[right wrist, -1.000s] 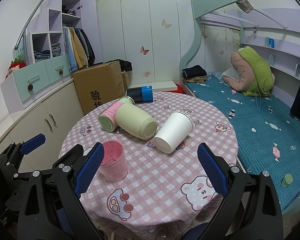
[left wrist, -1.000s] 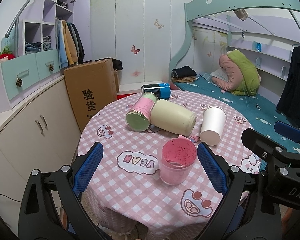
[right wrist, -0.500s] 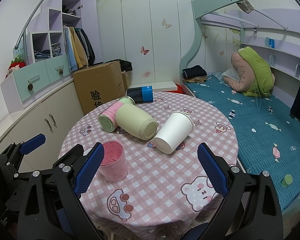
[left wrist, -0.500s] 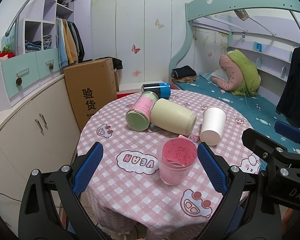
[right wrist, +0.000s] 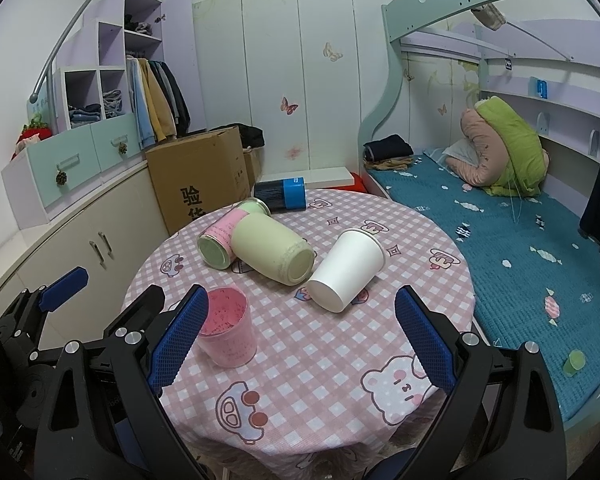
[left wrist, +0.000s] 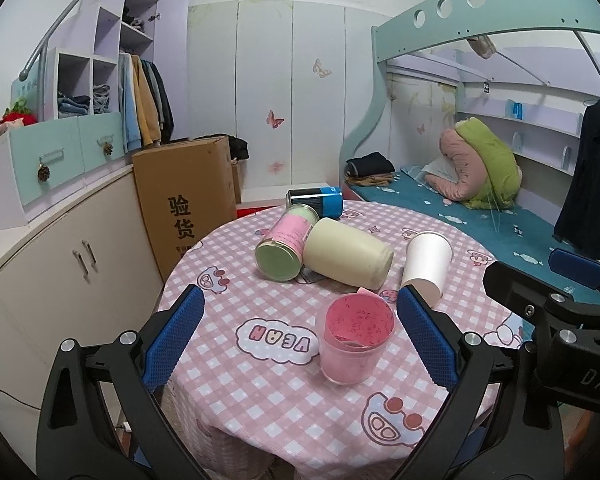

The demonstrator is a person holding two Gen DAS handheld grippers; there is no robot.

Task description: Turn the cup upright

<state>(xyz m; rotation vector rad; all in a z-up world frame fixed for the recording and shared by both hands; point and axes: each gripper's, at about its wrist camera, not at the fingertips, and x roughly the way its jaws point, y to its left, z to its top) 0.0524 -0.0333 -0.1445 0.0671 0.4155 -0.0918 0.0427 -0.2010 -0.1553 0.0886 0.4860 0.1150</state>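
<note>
Through the left wrist camera I see my left gripper [left wrist: 298, 332] with its jaws wide apart and nothing between the pads. The pink cup [left wrist: 355, 345] stands upright on the table [left wrist: 260, 384], mouth up, sitting ahead of the jaws and closer to the right finger than to the left one, touching neither. Beyond it the white cup [left wrist: 426, 265] lies on its side, its rim toward the bed and its base toward me, just past the tip of that right finger. To its left the cream cup [left wrist: 347, 253] also lies on its side, leaning against the pink-labelled jar [left wrist: 286, 243], with the blue can [left wrist: 315, 202] on its side behind them near the far edge. At the right border I see part of my right gripper [left wrist: 572, 264], held beside the table. Through the right wrist camera the right gripper [right wrist: 296, 336] is likewise spread open and empty. Here the white cup [right wrist: 346, 270] lies tipped over in the gap ahead of the jaws, roughly centred between them, base pointing at me and mouth pointing away, clear of both pads. The pink cup [right wrist: 228, 326] stands just beside the left finger of this gripper; I cannot tell whether they touch. The cream cup [right wrist: 272, 254] lies just left of the white cup. My left gripper [right wrist: 66, 286] shows at the left edge.
</note>
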